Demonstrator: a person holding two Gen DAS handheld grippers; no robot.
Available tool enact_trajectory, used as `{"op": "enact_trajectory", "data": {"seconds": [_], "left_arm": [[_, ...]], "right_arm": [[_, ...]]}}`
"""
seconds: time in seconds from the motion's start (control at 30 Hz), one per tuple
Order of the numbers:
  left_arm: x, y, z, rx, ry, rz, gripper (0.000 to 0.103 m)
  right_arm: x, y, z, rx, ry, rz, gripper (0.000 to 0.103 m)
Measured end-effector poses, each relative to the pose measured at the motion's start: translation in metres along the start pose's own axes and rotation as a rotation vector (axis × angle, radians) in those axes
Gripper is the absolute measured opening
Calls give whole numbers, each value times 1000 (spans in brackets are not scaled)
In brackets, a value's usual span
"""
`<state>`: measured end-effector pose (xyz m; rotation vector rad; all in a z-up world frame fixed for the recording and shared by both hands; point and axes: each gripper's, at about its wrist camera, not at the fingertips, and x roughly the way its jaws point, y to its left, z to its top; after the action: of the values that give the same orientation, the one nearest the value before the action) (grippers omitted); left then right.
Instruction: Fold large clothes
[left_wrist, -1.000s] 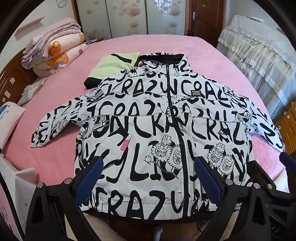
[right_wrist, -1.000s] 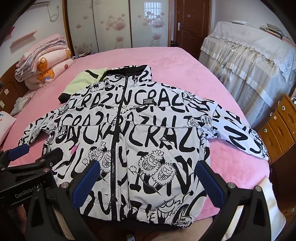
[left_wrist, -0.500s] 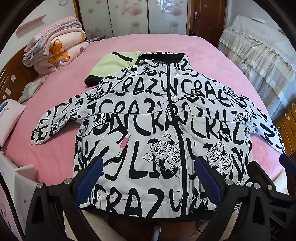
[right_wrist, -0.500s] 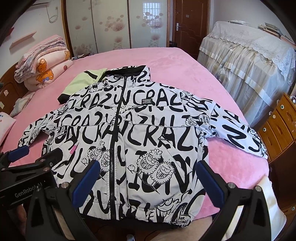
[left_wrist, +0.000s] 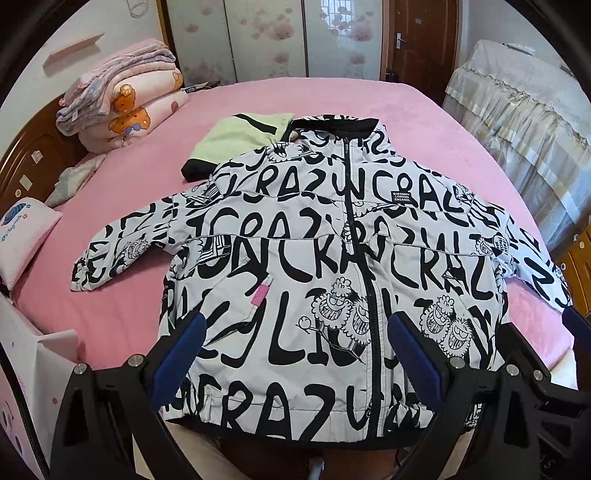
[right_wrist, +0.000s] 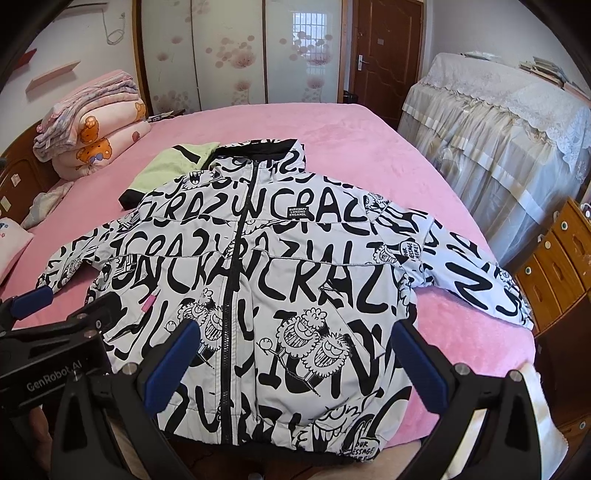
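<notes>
A white jacket (left_wrist: 317, 266) (right_wrist: 280, 280) covered in black lettering lies flat, front up and zipped, on the pink bed (left_wrist: 332, 99) (right_wrist: 351, 147), sleeves spread to both sides. My left gripper (left_wrist: 295, 347) hovers open above the jacket's lower hem, nothing between its blue pads. My right gripper (right_wrist: 295, 350) is also open over the lower hem, to the right of the zip, holding nothing. The left gripper's black body (right_wrist: 55, 354) shows at the left edge of the right wrist view.
A folded light-green garment (left_wrist: 240, 136) lies by the jacket's collar on the left. Stacked pink quilts (left_wrist: 122, 99) sit at the bed's far left. A cloth-covered piece of furniture (right_wrist: 498, 125) and a wooden drawer unit (right_wrist: 554, 258) stand to the right.
Both wrist views have pulled back slightly from the jacket and tilted up a little. The jacket has not moved, and both grippers stay open.
</notes>
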<state>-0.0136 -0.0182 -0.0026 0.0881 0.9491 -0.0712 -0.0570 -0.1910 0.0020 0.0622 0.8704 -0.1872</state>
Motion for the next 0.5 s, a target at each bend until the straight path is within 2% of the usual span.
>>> {"op": "enact_trajectory", "data": {"seconds": [0.5], "left_arm": [[-2,-2,1,12,5,1,98]], "right_arm": [[-2,1,-1,5,-4,-10,103]]}}
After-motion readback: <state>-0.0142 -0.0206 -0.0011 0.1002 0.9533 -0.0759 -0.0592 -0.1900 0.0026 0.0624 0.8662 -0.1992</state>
